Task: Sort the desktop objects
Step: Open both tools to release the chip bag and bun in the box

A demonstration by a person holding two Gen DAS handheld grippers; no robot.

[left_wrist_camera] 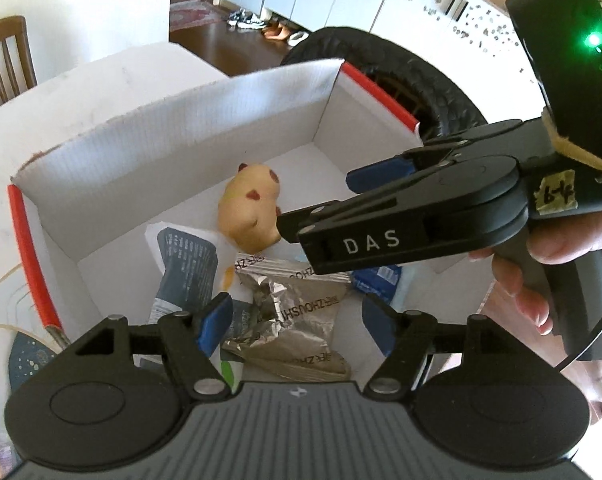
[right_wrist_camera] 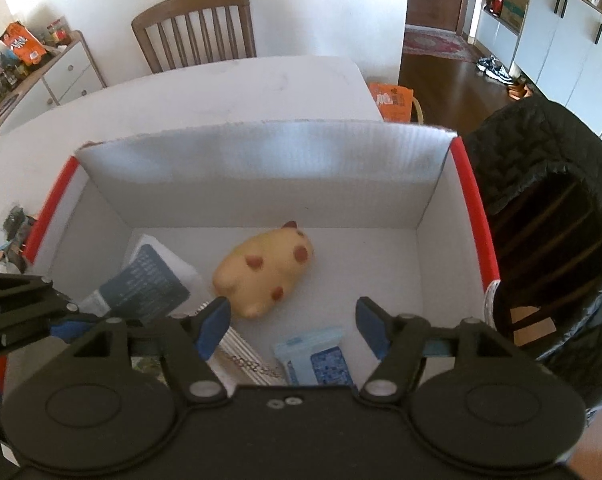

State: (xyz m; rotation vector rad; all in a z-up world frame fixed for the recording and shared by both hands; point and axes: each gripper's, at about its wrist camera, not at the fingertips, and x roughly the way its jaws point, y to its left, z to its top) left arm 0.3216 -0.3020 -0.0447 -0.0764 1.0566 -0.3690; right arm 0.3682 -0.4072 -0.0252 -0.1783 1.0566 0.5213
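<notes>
A white cardboard box [left_wrist_camera: 181, 136] [right_wrist_camera: 261, 160] with red edge strips sits on the table. Inside lie a yellow spotted animal toy [left_wrist_camera: 249, 216] [right_wrist_camera: 265, 268], a crumpled silver foil packet [left_wrist_camera: 285, 344], a dark blue and white packet [left_wrist_camera: 185, 256] [right_wrist_camera: 145, 280] and a light blue packet [right_wrist_camera: 313, 356] [left_wrist_camera: 377, 280]. My left gripper [left_wrist_camera: 297, 320] hangs open over the foil packet, pads clear of it. My right gripper [right_wrist_camera: 293, 320] is open above the light blue packet, holding nothing. In the left wrist view the right gripper [left_wrist_camera: 321, 204] reaches in from the right, near the toy.
A black quilted chair cover [right_wrist_camera: 541, 200] [left_wrist_camera: 421, 76] stands close to the box's right side. A wooden chair [right_wrist_camera: 193, 28] is behind the white table [right_wrist_camera: 221, 88]. An orange bag [right_wrist_camera: 391, 100] hangs past the table's far corner. Small clutter [right_wrist_camera: 13, 232] lies left of the box.
</notes>
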